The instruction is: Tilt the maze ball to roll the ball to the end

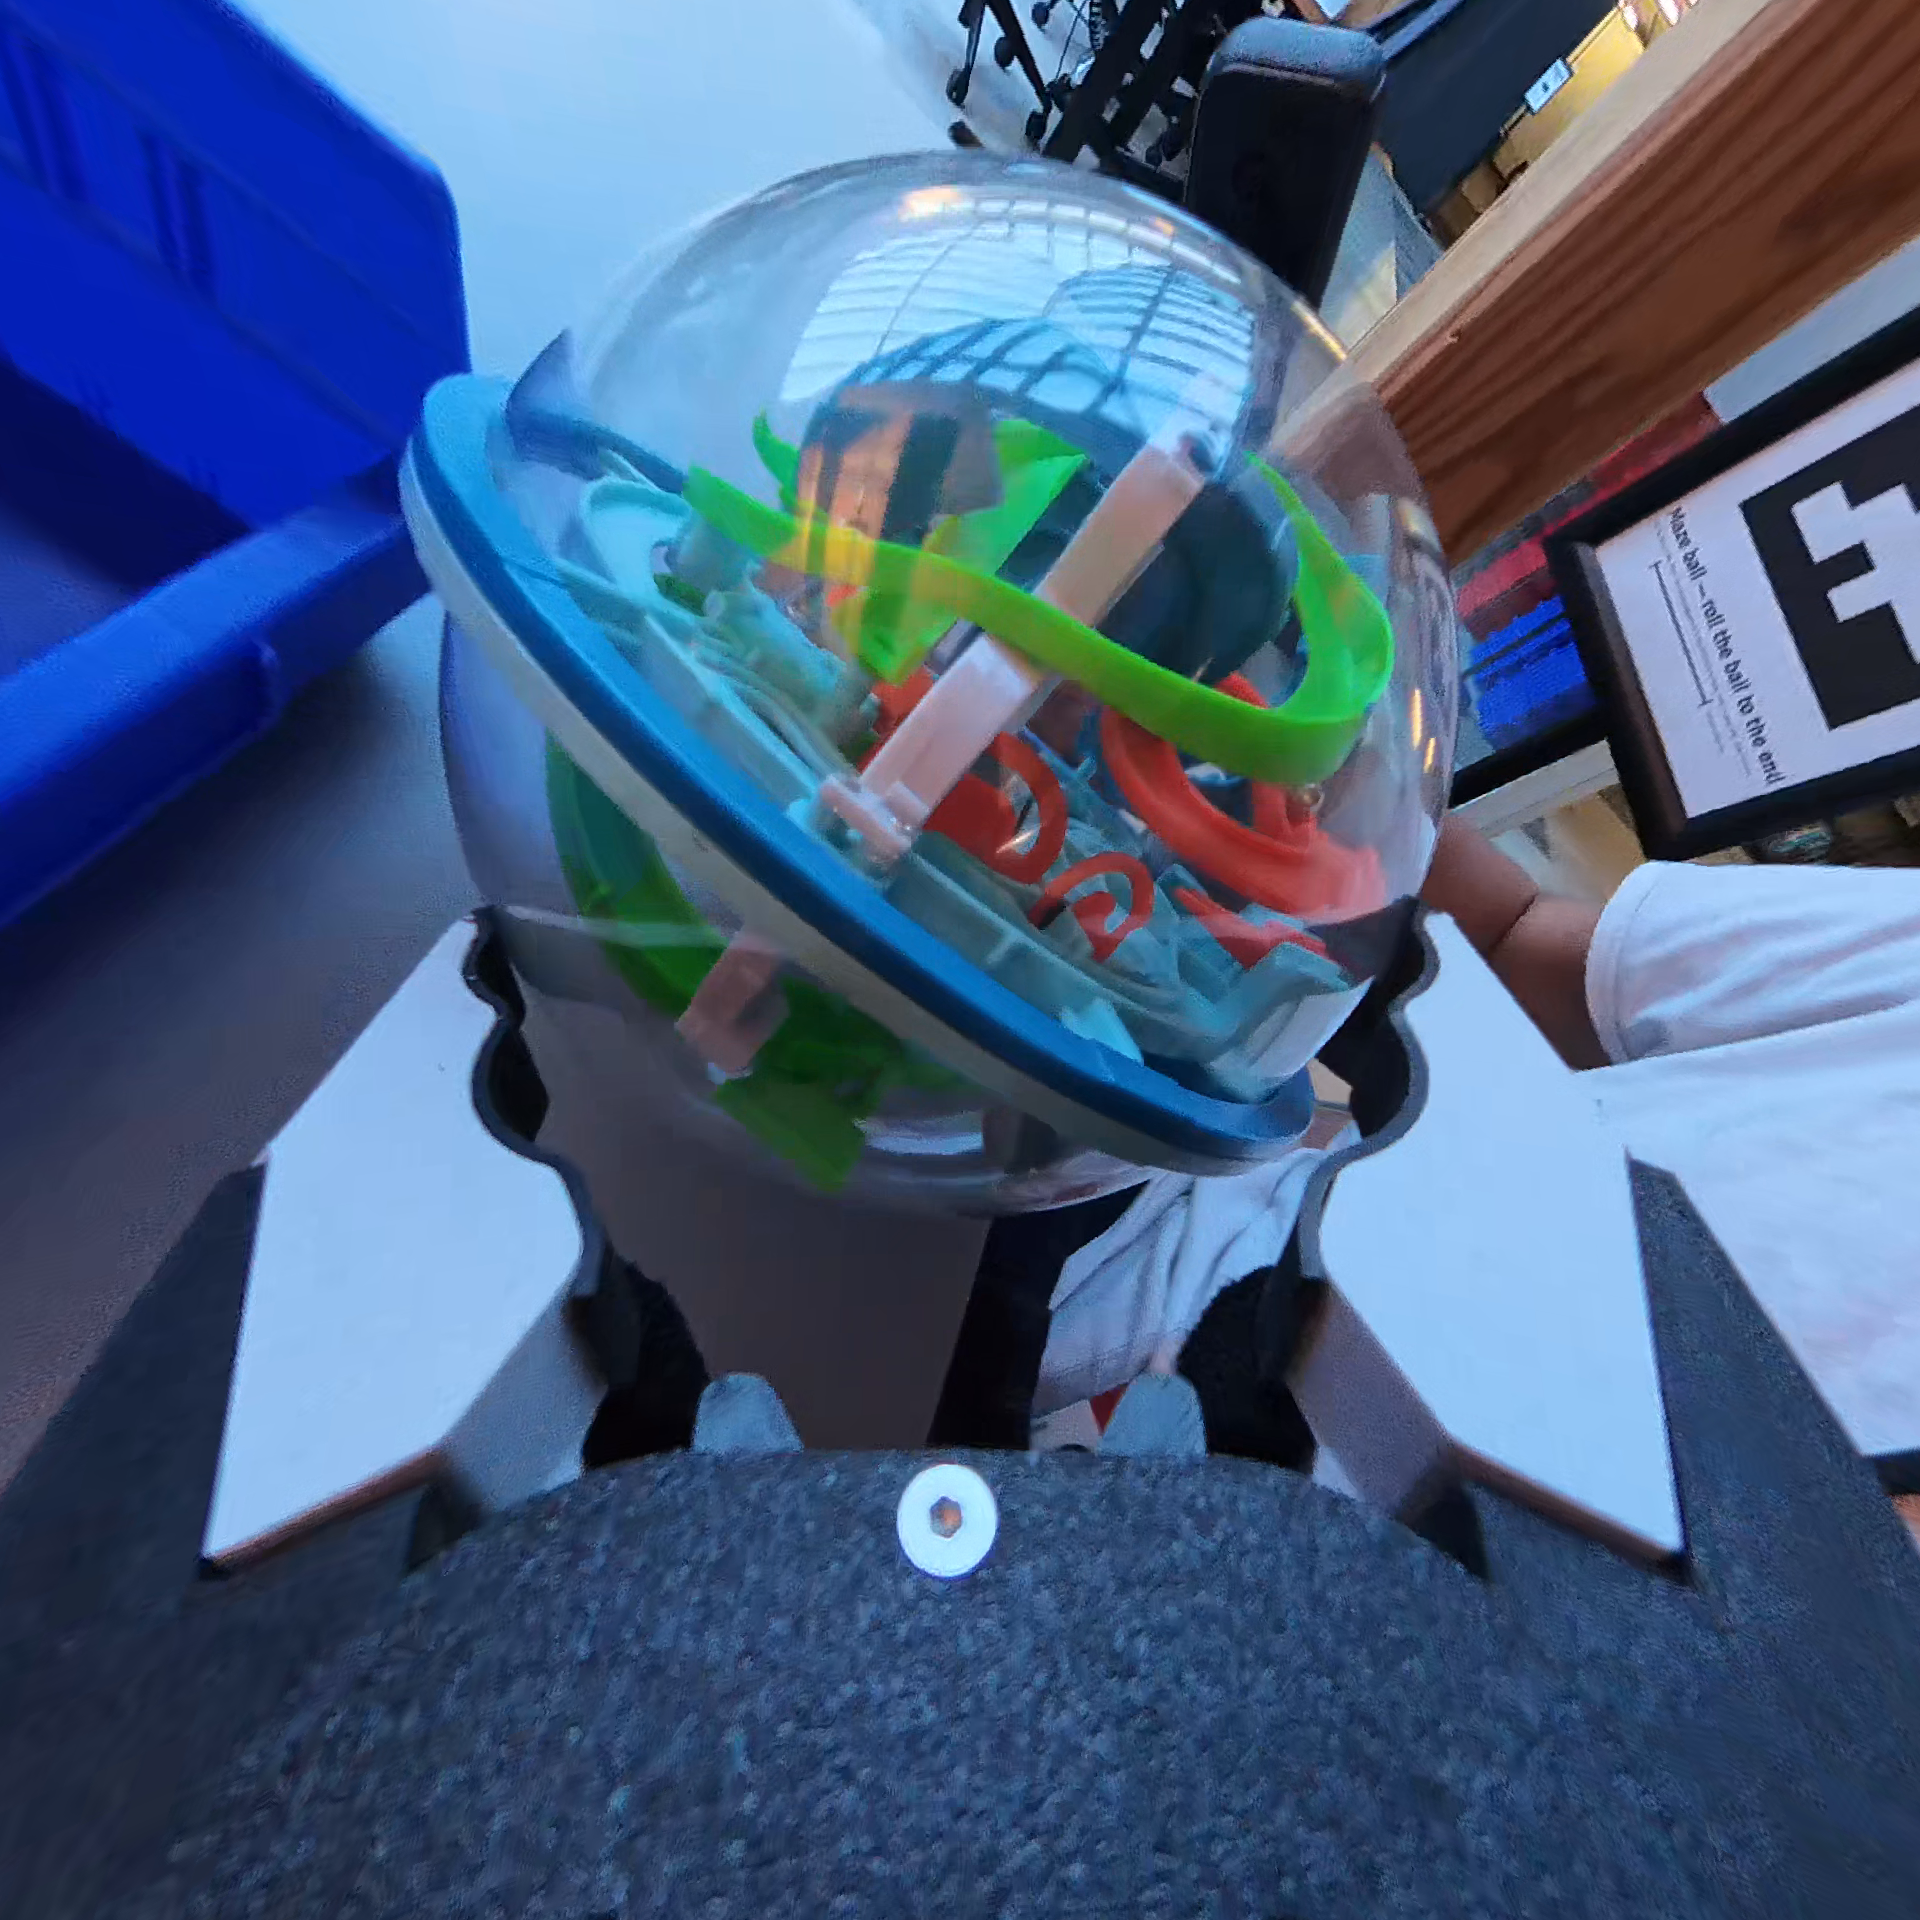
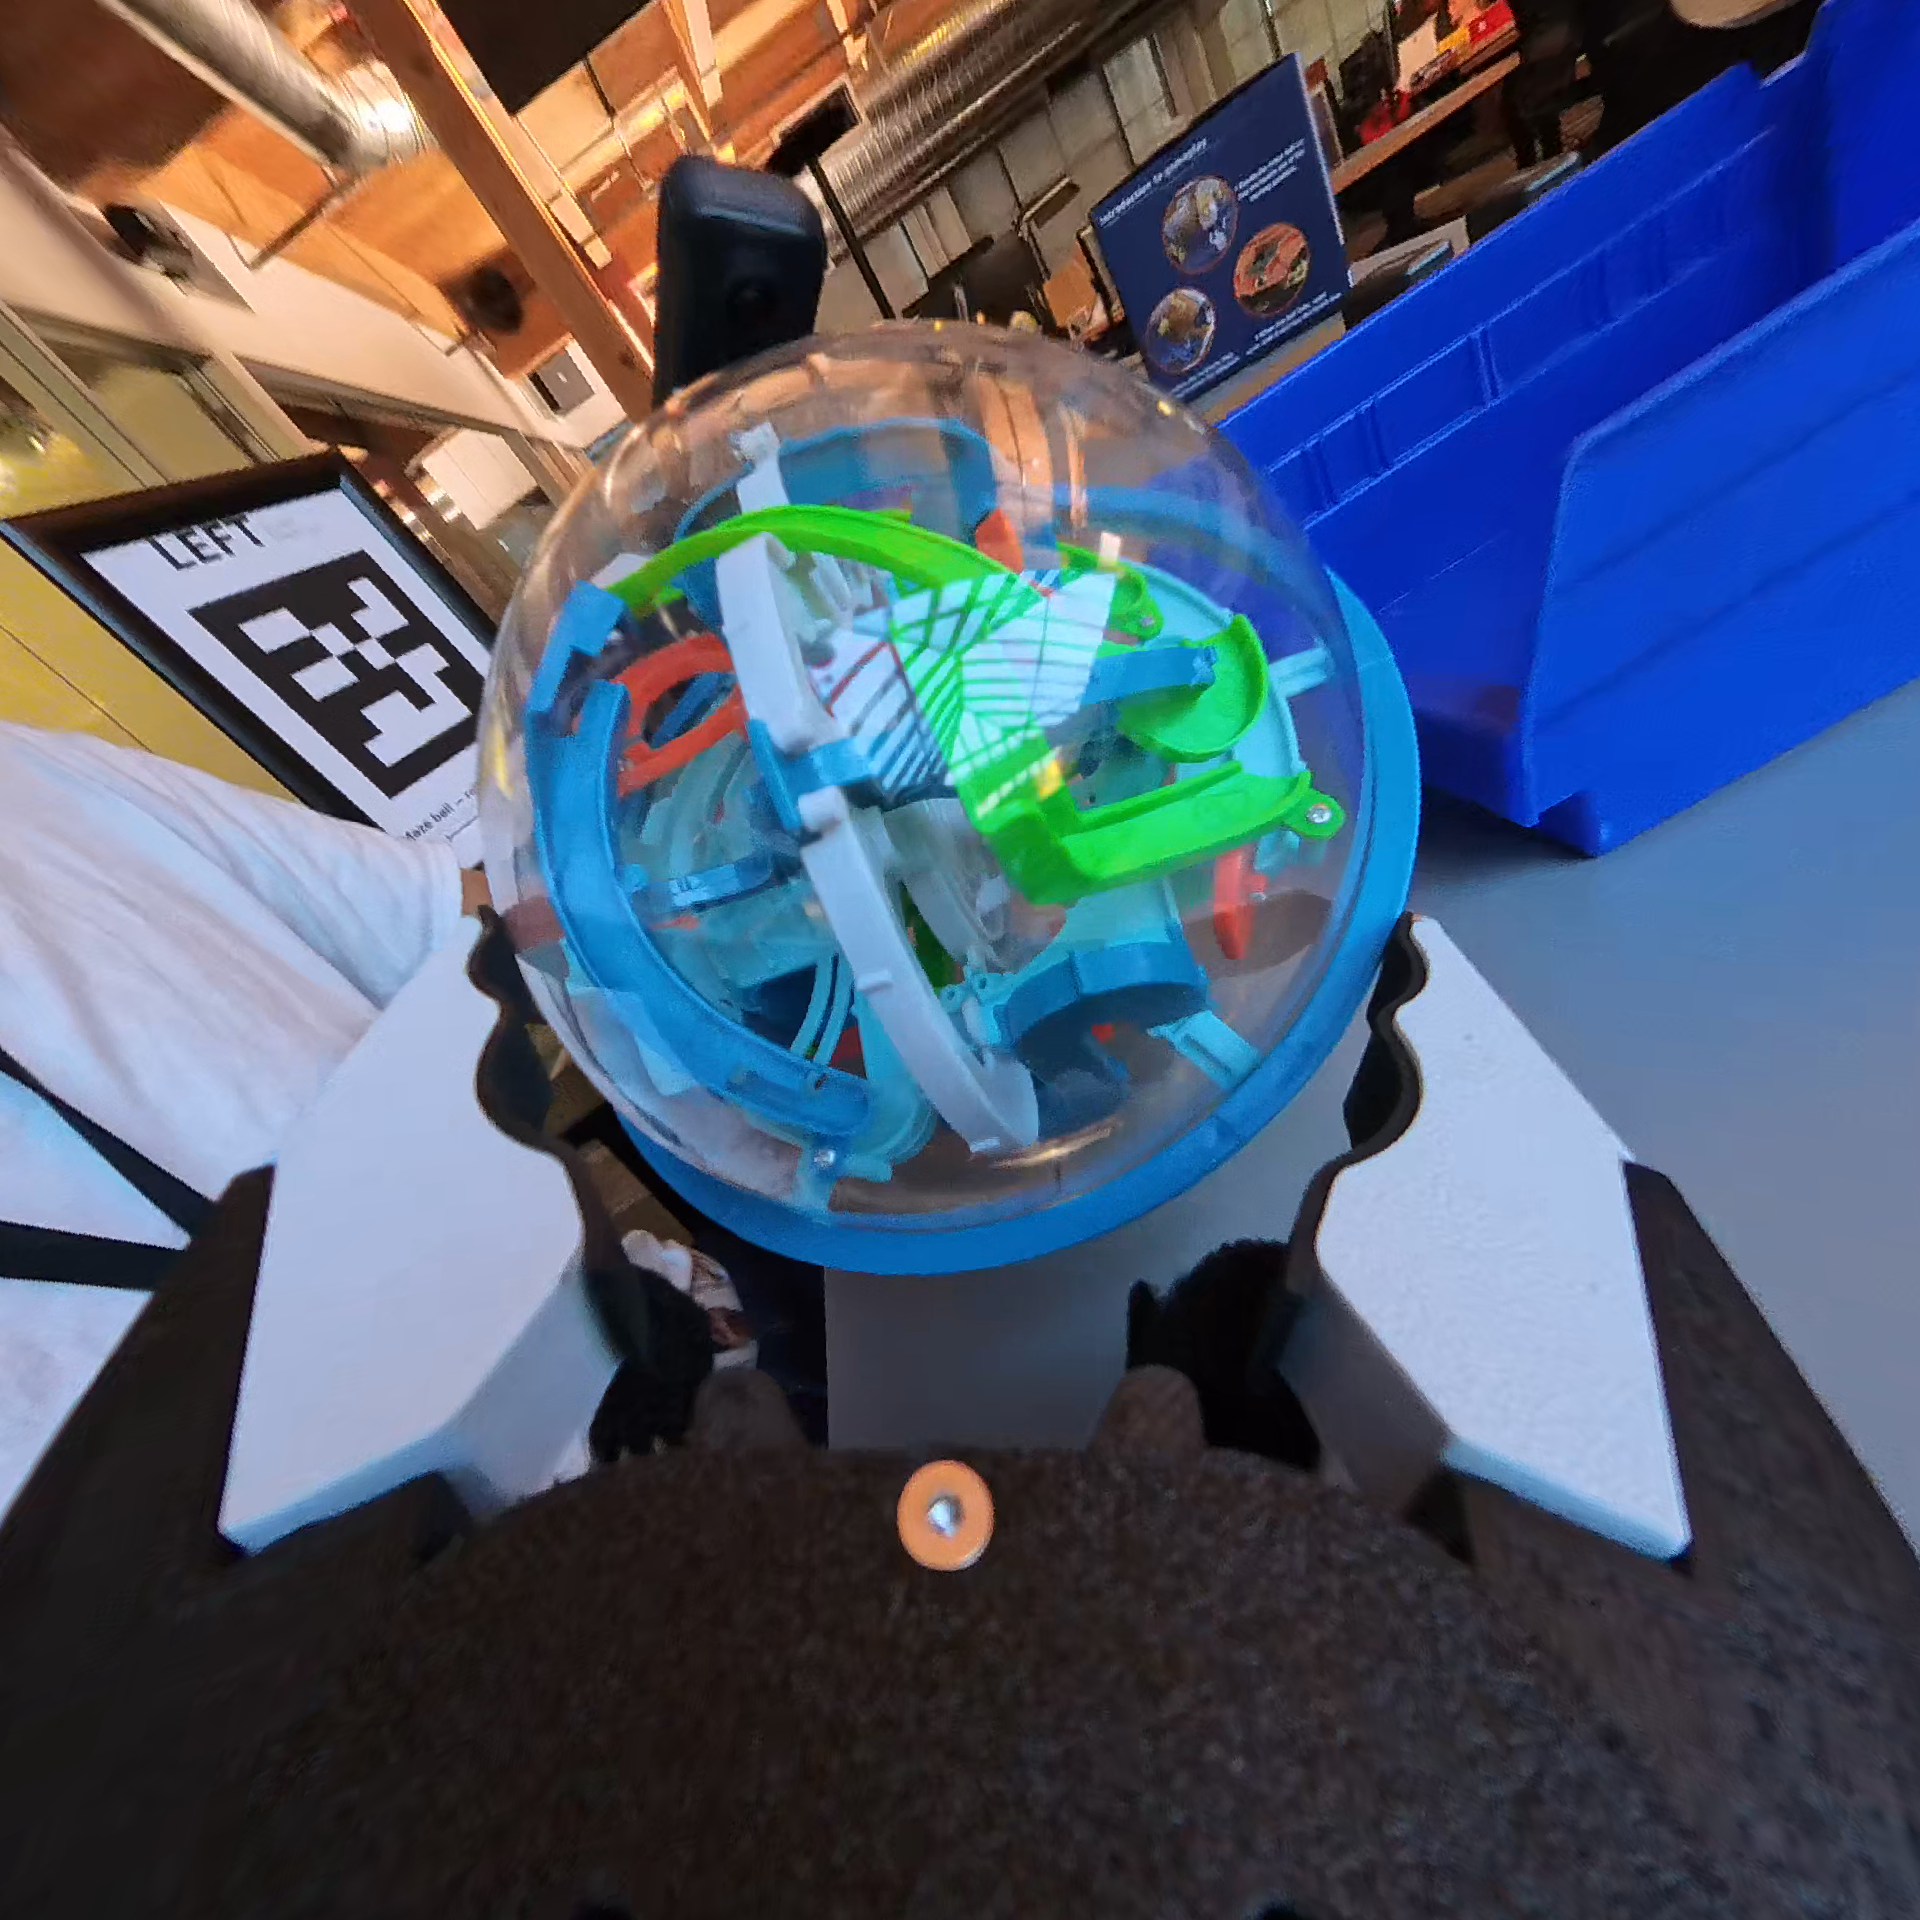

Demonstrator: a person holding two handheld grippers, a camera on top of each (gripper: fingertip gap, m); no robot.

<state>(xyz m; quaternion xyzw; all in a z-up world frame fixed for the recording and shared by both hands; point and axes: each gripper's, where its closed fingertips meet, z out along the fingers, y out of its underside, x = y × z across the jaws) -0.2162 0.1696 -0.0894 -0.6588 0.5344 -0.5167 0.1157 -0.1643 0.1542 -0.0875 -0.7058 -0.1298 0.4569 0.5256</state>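
Note:
The maze ball (image 1: 935,675) is a clear sphere with a blue equator ring and green, orange and pale blue tracks inside. It is held tilted in the air above the grey table. My left gripper (image 1: 945,997) is shut on it, with the fingertips (image 1: 499,997) against its lower sides. My right gripper (image 2: 940,997) is shut on the same maze ball (image 2: 935,779) from the opposite side. Each view shows the other gripper as a black block behind the sphere, in the left wrist view (image 1: 1288,135) and in the right wrist view (image 2: 738,281). I cannot pick out the small ball inside.
Blue plastic bins (image 1: 187,468) (image 2: 1662,540) stand on the grey table (image 2: 1714,987). A framed sign with a black-and-white marker (image 2: 322,655) (image 1: 1766,582) stands beside a person's white sleeve (image 2: 177,904) (image 1: 1766,1039). A wooden beam (image 1: 1621,281) lies behind.

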